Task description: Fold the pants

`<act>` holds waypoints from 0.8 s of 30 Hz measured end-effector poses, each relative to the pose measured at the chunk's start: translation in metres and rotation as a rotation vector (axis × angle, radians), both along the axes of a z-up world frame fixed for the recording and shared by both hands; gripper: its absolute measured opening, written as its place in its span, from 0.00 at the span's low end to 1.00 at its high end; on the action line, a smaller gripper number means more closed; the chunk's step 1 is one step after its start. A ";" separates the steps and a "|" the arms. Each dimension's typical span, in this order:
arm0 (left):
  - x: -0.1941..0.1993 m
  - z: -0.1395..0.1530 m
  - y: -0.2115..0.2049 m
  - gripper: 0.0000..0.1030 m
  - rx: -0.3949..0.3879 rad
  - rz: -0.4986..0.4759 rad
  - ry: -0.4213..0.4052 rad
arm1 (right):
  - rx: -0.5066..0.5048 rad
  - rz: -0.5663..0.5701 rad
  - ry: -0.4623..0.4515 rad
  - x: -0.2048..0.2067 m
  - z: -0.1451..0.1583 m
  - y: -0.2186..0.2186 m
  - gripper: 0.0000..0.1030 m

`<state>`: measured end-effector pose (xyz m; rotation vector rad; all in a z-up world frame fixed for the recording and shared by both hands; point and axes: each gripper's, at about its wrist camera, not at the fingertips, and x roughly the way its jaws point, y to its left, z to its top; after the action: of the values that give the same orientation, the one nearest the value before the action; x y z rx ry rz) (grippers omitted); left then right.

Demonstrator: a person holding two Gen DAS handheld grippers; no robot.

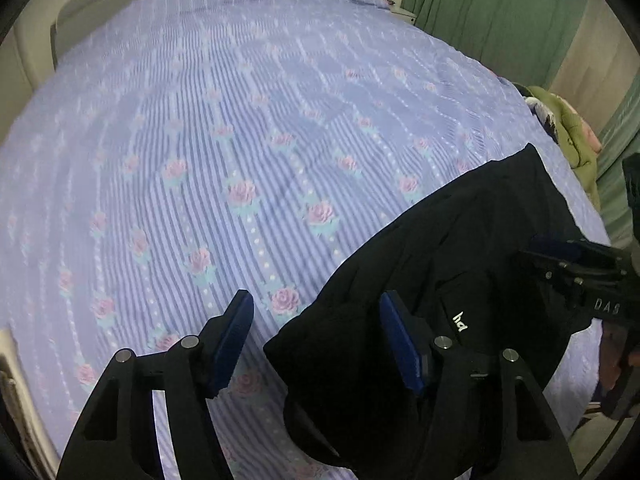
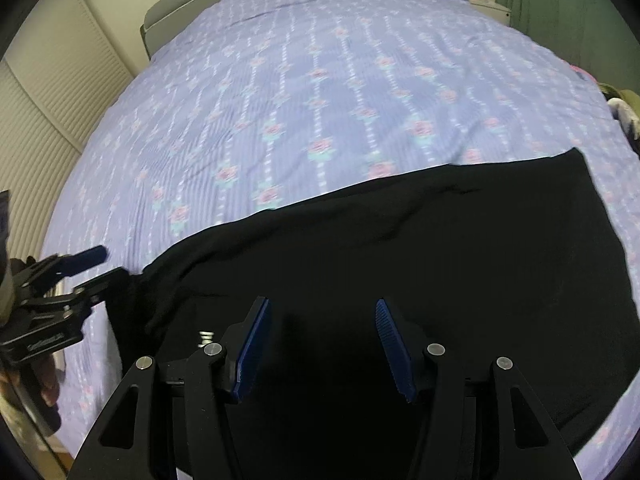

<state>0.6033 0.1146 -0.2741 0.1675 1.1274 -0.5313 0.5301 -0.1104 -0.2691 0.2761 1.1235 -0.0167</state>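
Black pants (image 1: 460, 248) lie on the bed, with a small white logo (image 1: 460, 316) near the close edge. My left gripper (image 1: 316, 340) is open and empty, its blue pads astride the pants' left corner, just above it. In the right wrist view the pants (image 2: 420, 248) spread wide across the lower half. My right gripper (image 2: 322, 344) is open and empty, hovering over the black cloth. The left gripper (image 2: 86, 264) shows at the far left of that view at the pants' left end. The right gripper (image 1: 560, 256) shows at the right edge of the left wrist view.
The bed has a purple striped sheet with pink roses (image 1: 240, 140), also seen in the right wrist view (image 2: 340, 80). Green clothes (image 1: 568, 132) lie at the bed's right edge. Green curtains (image 1: 480, 0) hang behind. A slatted wardrobe door (image 2: 48, 120) stands left.
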 end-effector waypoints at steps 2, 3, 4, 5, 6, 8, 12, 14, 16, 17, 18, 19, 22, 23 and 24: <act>0.001 -0.006 0.004 0.62 -0.031 0.002 0.029 | 0.004 0.008 0.006 0.004 -0.003 0.007 0.54; 0.001 -0.009 0.006 0.61 -0.047 0.001 0.045 | 0.002 0.010 0.011 0.005 -0.004 0.010 0.54; 0.002 -0.011 0.006 0.57 -0.056 -0.002 0.059 | 0.002 0.013 0.013 0.007 -0.006 0.012 0.54; 0.002 -0.013 0.006 0.52 -0.071 -0.008 0.074 | 0.001 0.016 0.016 0.009 -0.007 0.014 0.54; 0.001 -0.015 0.007 0.50 -0.087 -0.012 0.085 | -0.003 0.018 0.020 0.010 -0.008 0.015 0.54; 0.001 -0.016 0.008 0.48 -0.091 -0.010 0.085 | -0.003 0.013 0.022 0.012 -0.009 0.016 0.54; 0.002 -0.012 0.011 0.35 -0.114 -0.012 0.090 | -0.002 0.005 0.013 0.015 -0.010 0.017 0.54; 0.000 -0.009 0.008 0.35 -0.099 -0.022 0.071 | 0.000 0.015 0.015 0.017 -0.011 0.018 0.54; -0.003 -0.009 0.004 0.32 -0.065 -0.044 0.054 | 0.001 0.017 0.014 0.017 -0.011 0.019 0.54; -0.004 -0.010 0.003 0.28 -0.055 -0.048 0.047 | 0.000 0.016 0.013 0.017 -0.011 0.019 0.54; -0.004 -0.010 0.002 0.26 -0.051 -0.046 0.044 | 0.003 0.015 0.012 0.017 -0.012 0.019 0.54; -0.004 -0.010 0.003 0.24 -0.052 -0.035 0.039 | 0.006 0.017 0.012 0.017 -0.012 0.019 0.54; -0.004 -0.002 0.003 0.17 -0.030 0.015 -0.035 | 0.008 0.022 0.008 0.018 -0.013 0.020 0.54; -0.005 0.000 0.002 0.02 -0.011 0.023 -0.068 | 0.007 0.022 0.005 0.019 -0.012 0.020 0.54; -0.005 0.003 0.000 0.02 0.043 0.046 -0.117 | 0.005 0.019 0.001 0.020 -0.012 0.020 0.54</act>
<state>0.5983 0.1150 -0.2710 0.2069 1.0265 -0.4509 0.5499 -0.0903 -0.2809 0.2692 1.1271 0.0029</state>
